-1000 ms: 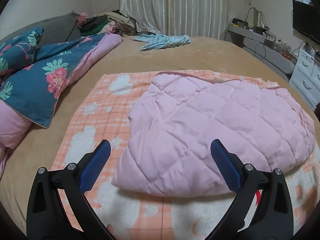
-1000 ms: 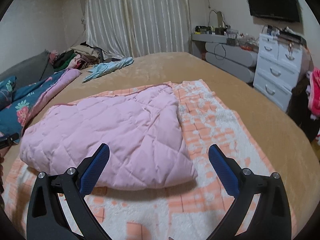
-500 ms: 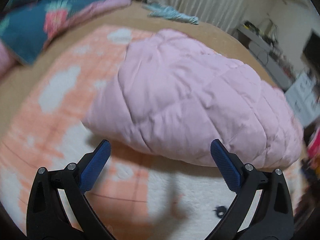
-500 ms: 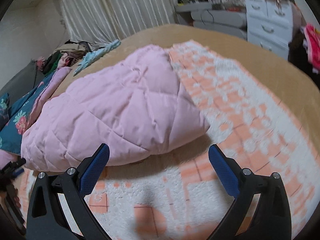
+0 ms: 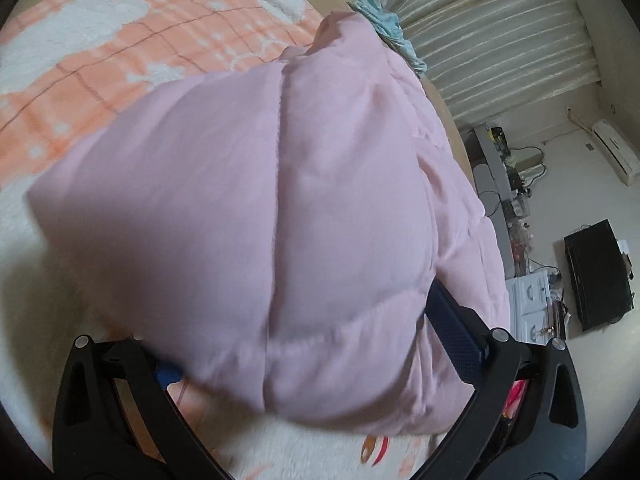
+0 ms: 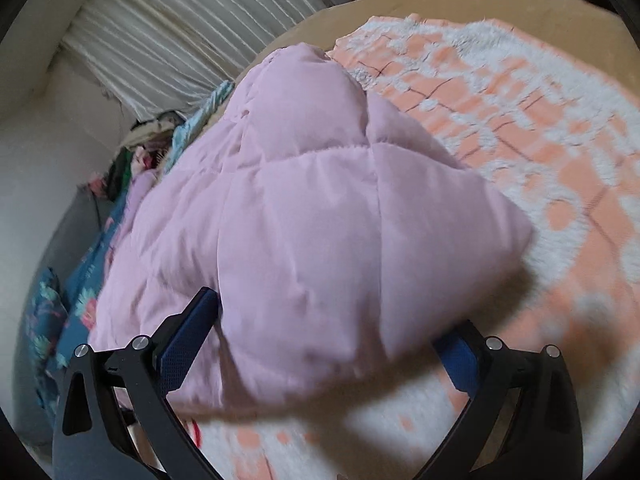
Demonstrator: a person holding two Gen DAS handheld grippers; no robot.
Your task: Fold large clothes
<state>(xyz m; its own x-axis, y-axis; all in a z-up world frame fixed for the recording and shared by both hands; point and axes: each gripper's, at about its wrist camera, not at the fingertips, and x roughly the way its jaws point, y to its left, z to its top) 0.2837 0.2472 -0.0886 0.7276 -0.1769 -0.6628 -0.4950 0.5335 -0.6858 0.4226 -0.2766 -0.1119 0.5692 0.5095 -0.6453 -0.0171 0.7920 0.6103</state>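
Observation:
A folded pink quilted garment [image 5: 288,184] lies on an orange-and-white checked blanket [image 5: 120,28] on the bed. My left gripper [image 5: 316,344] is open, its jaws straddling the garment's near left corner; the left blue pad is mostly hidden under the fabric. In the right wrist view the same garment [image 6: 320,216] fills the middle. My right gripper [image 6: 320,344] is open, jaws either side of the garment's near right corner, the right pad partly under it. The blanket [image 6: 520,120] spreads to the right.
A light blue garment [image 5: 384,28] lies beyond the pink one near the curtain [image 5: 500,28]. A floral blue duvet [image 6: 80,280] lies along the left side of the bed. White drawers and a black TV [image 5: 600,272] stand by the wall.
Both grippers have tilted and moved forward and down onto the pink garment's near edge. The garment's near corners now sit between the open jaws of each gripper.

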